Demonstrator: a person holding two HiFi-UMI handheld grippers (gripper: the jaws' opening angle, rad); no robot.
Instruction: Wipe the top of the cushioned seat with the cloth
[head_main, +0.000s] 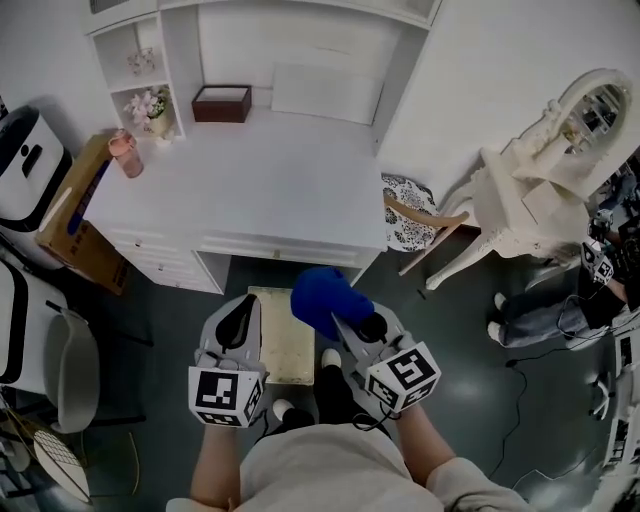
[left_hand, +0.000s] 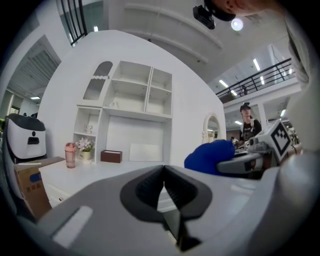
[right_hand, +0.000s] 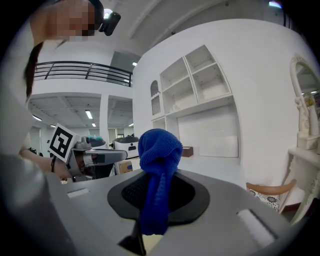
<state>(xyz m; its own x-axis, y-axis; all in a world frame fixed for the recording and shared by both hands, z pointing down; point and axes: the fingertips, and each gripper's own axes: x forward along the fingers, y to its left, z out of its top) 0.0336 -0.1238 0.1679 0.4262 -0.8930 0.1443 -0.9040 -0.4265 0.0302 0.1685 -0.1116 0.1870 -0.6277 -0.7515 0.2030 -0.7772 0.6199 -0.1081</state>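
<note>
left gripper (left_hand: 164, 186) jaws together | right gripper (right_hand: 150, 196) jaws clamp cloth (right_hand: 160, 147) | seat (head_main: 278, 340) only in head view

seat top (head_main: 283, 345) bare down the middle, open from 6 o'clock. desk (head_main: 270, 180) edge blocks 12, right over the seat's far end. left gripper (head_main: 238, 318) crowds 9, right gripper (head_main: 358, 325) with bunched cloth (head_main: 325, 298) overhangs 2. floor (head_main: 450, 340) free at 3 to 4. wooden chair (head_main: 420, 215) at 1, cardboard box (head_main: 75, 220) at 10, both well apart.
</note>
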